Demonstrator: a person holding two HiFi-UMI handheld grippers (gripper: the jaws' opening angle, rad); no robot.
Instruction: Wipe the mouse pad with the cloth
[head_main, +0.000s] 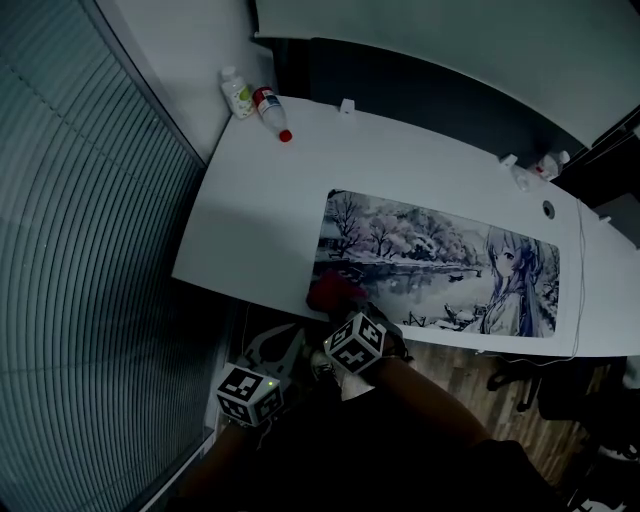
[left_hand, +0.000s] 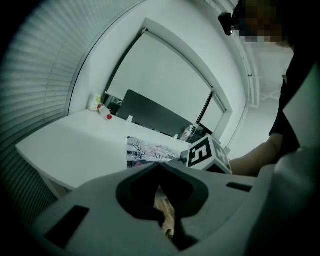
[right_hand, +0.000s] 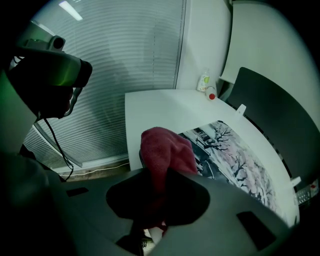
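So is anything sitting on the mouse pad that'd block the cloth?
Nothing visible. The right gripper holds the cloth at the near left corner of the mouse pad, which is bare; the bottles stand off it.

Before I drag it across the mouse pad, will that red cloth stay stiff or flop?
Likely floppy: the cloth bunches in soft folds beyond where the right gripper pinches it. Probably light, being a small fabric wad held by one pinch. Its loose end may fold under when dragged on the mouse pad.
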